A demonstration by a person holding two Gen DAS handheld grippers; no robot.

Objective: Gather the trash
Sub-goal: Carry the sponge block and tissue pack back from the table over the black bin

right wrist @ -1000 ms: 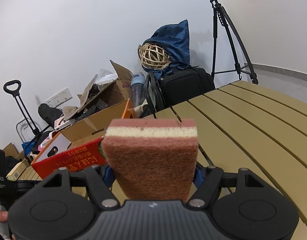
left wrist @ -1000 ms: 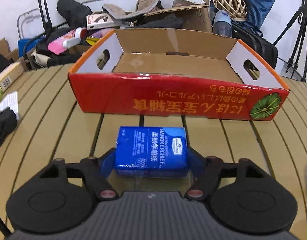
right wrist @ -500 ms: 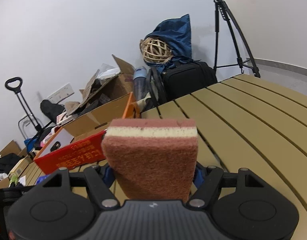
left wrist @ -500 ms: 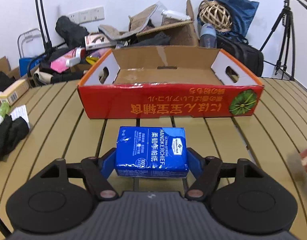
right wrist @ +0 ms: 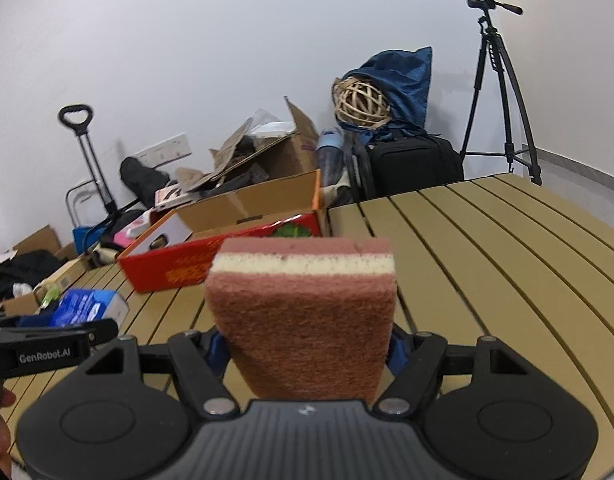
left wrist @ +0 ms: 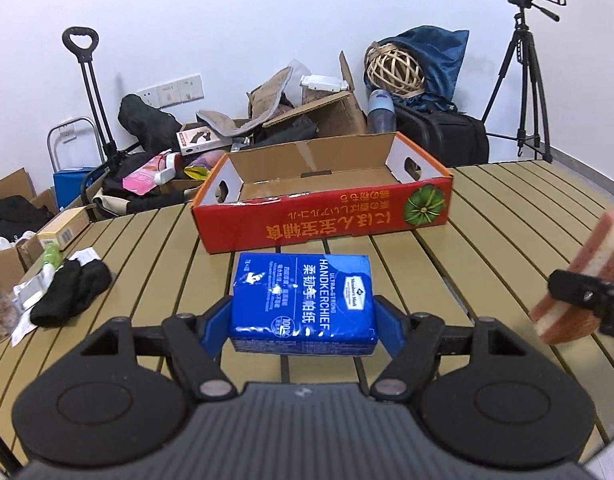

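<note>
Short of the red cardboard tray point(left wrist: 323, 216), seen from my left wrist camera, the left hand-held gripper point(left wrist: 303, 320) carries a blue handkerchief pack point(left wrist: 303, 300). Its blue pads press the pack's two sides, jaws roughly halfway apart because the pack is that wide. Pack lies flat, long side pointing at the tray, clear of the tabletop point(left wrist: 487, 216) by my reading. Tray looks empty inside, open top, near wall low. I judge it the collection bin, so a level carry over that wall should do. Left of the tray, at the tabletop's edge: a black sock bundle point(left wrist: 71, 292) and a small yellow box point(left wrist: 59, 232), likely later pickups. Right of the tray and nearer the lens, the right hand-held gripper point(left wrist: 583, 300) shows at the frame edge, holding a pink sponge point(left wrist: 579, 280).

From my right wrist camera, same landmark: the tray point(right wrist: 223, 248) sits ahead and left. The pink sponge point(right wrist: 303, 316) stands on end between the pads of the right hand-held gripper point(right wrist: 307, 356), closed on its lower part, jaws about mid-width; top overhangs and hides the tabletop just behind it. Left hand-held gripper point(right wrist: 87, 312) and its pack point(right wrist: 87, 306) are below-left of the tray. Both loads gripped, neither yet over the tray. Risk: the two grippers meeting at the tray together.
</note>
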